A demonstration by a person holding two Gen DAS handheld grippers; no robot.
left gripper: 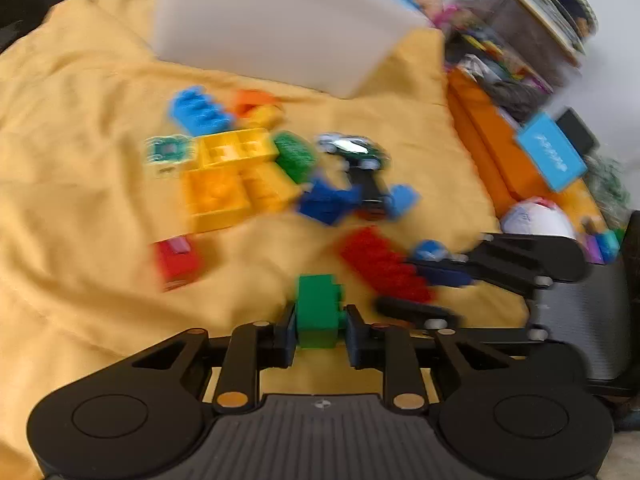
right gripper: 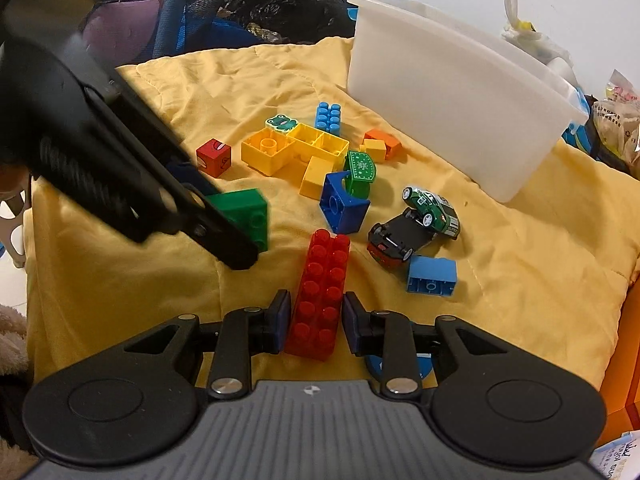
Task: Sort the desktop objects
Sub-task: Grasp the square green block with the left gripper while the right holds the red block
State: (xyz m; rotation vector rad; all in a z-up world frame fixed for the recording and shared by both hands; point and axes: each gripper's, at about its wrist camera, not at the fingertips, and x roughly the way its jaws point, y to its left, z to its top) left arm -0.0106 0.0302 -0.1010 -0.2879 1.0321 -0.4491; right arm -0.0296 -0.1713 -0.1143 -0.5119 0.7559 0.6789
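Observation:
Toy bricks and two toy cars lie scattered on a yellow cloth (right gripper: 520, 280). My left gripper (left gripper: 320, 336) is shut on a green brick (left gripper: 318, 312), its pads pressing on both sides; the right wrist view shows the same green brick (right gripper: 248, 212) low over the cloth. My right gripper (right gripper: 316, 320) is shut on the near end of a long red brick (right gripper: 324, 280) that lies on the cloth. In the blurred left wrist view the right gripper (left gripper: 420, 292) reaches in from the right around that red brick (left gripper: 380, 264). A white bin (right gripper: 440, 92) stands behind the toys.
A green toy car (right gripper: 432, 210) leans on an upturned dark car (right gripper: 394, 240). Yellow bricks (right gripper: 292, 148), blue bricks (right gripper: 344, 204), a light blue brick (right gripper: 432, 276) and a red cube (right gripper: 214, 156) lie around. An orange box (left gripper: 500, 152) and cluttered containers border the cloth's right side.

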